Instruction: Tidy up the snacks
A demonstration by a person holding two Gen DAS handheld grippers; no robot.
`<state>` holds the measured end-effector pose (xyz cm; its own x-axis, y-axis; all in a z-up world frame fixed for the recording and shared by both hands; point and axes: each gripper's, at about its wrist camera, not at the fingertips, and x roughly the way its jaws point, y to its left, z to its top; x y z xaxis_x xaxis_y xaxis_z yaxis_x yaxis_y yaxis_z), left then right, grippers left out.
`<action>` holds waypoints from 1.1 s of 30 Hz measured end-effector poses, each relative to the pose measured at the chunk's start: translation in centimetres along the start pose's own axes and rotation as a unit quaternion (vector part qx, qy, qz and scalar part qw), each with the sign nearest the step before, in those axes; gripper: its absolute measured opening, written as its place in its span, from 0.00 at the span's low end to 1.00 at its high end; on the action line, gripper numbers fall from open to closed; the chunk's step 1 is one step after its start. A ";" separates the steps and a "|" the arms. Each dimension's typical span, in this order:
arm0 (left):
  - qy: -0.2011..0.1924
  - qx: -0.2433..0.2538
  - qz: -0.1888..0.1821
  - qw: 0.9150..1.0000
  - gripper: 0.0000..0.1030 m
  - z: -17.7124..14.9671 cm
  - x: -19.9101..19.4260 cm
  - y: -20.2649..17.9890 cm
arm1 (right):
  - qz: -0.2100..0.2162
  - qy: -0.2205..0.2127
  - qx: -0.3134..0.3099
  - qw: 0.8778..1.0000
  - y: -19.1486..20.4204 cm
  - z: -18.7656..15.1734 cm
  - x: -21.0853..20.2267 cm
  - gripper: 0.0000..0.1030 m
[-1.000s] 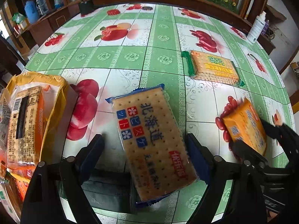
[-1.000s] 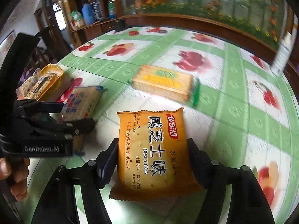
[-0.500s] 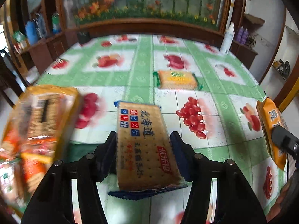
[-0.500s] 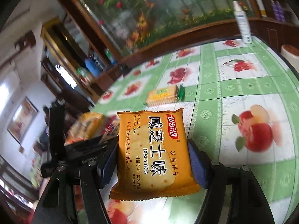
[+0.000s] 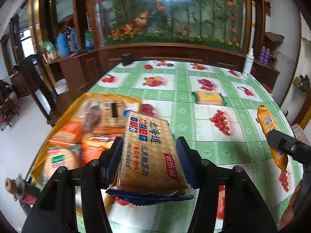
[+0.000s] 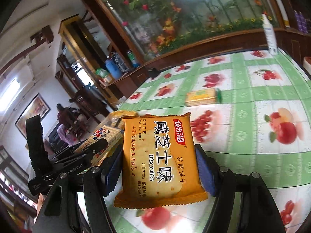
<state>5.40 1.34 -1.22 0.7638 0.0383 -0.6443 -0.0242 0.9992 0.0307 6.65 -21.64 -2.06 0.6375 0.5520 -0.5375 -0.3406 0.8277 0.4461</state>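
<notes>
At the bottom centre of the left wrist view, the left tongs point(image 5: 149, 157) clamp a blue-edged cracker pack point(image 5: 150, 155) above the yellow snack bag point(image 5: 58, 120) at left. Low in the right wrist view, the right tongs point(image 6: 159, 167) grip an orange biscuit packet point(image 6: 159, 159) over the counter point(image 6: 262, 120).

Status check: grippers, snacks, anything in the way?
Left gripper shut on blue cracker pack, lifted near yellow snack bag. Right gripper shut on orange biscuit pack. Green-ended pack on table. Nothing in the way.
</notes>
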 end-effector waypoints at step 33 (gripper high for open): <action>-0.029 -0.103 0.105 0.989 0.53 -2.8 -2.2 13.7 | 0.085 0.051 -0.146 0.984 17.1 -0.9 9.0 0.69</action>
<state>1.62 14.95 -1.54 0.7630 0.2510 -0.5957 -0.3134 0.9496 -0.0012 5.91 -2.47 0.07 0.4864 0.6800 -0.5486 -0.6299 0.7081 0.3192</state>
